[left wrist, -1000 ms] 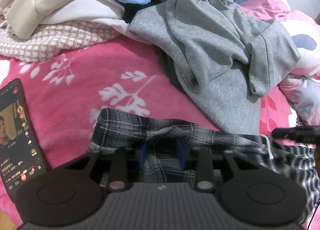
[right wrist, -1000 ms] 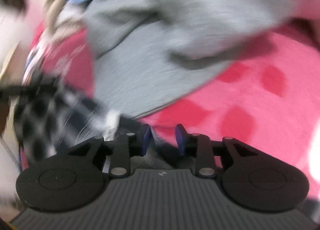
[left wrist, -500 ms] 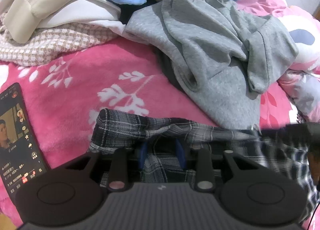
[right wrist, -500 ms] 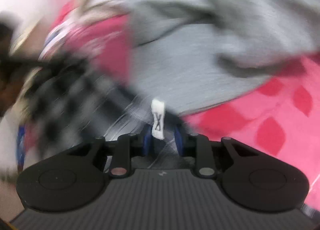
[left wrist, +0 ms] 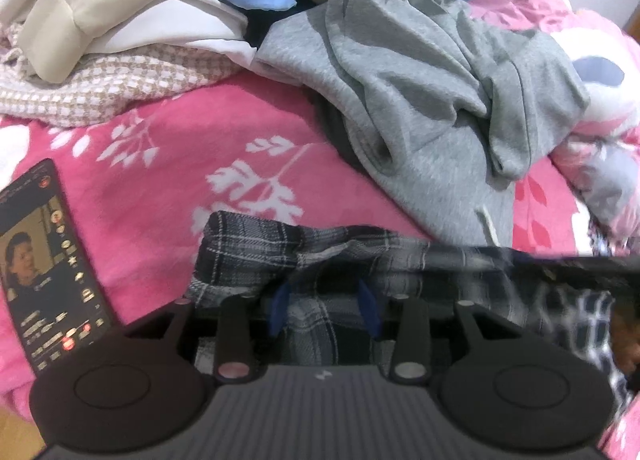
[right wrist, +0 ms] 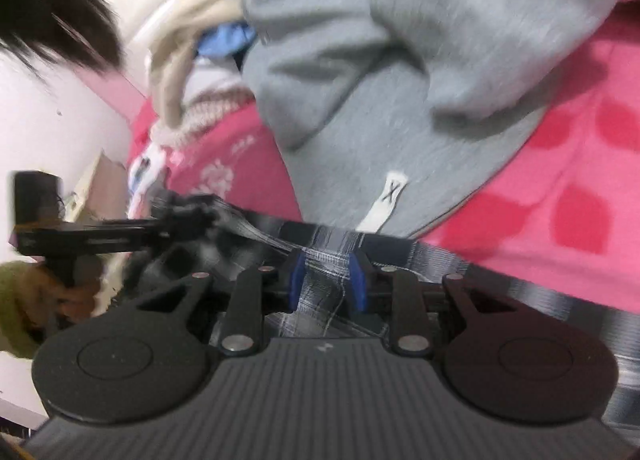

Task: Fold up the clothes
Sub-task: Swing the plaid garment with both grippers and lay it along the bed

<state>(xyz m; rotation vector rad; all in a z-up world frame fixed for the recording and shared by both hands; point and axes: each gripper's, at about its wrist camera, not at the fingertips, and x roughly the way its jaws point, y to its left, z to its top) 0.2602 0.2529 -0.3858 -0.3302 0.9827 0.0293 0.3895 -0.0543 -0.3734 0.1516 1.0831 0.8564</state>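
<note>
**Plaid garment held at two points on the pink blanket**

Nearest, the left gripper (left wrist: 323,310) sits low over the plaid garment (left wrist: 256,248); its jaws are opening, with plaid cloth between the blue pads, which no longer seem to press on it; the right gripper (right wrist: 327,280) stands narrow, its pads pinching a fold of the same plaid cloth near a white drawstring tab (right wrist: 386,199). The plaid garment lies bunched in a strip along the near edge of the pink blanket (left wrist: 168,179); the right gripper also shows at the right end of that strip in the left view, blurred.

The cloth looks thin, light and limp; it should sag and crumple wherever it is unsupported, and is neither slippery nor fragile; my judgement is that the best hold is on a hem or waistband edge, one claw at each end, so the strip can be drawn taut and flat before folding.

Left of the plaid garment a phone (left wrist: 44,260) lies on the blanket, screen lit; beyond it a grey hoodie (left wrist: 420,99) sprawls, touching the plaid at its lower hem; farther still a pile of unfolded clothes (left wrist: 132,19), beige, white, blue and checked. No basket or box is visible; the clothes lie loose on the blanket.
</note>
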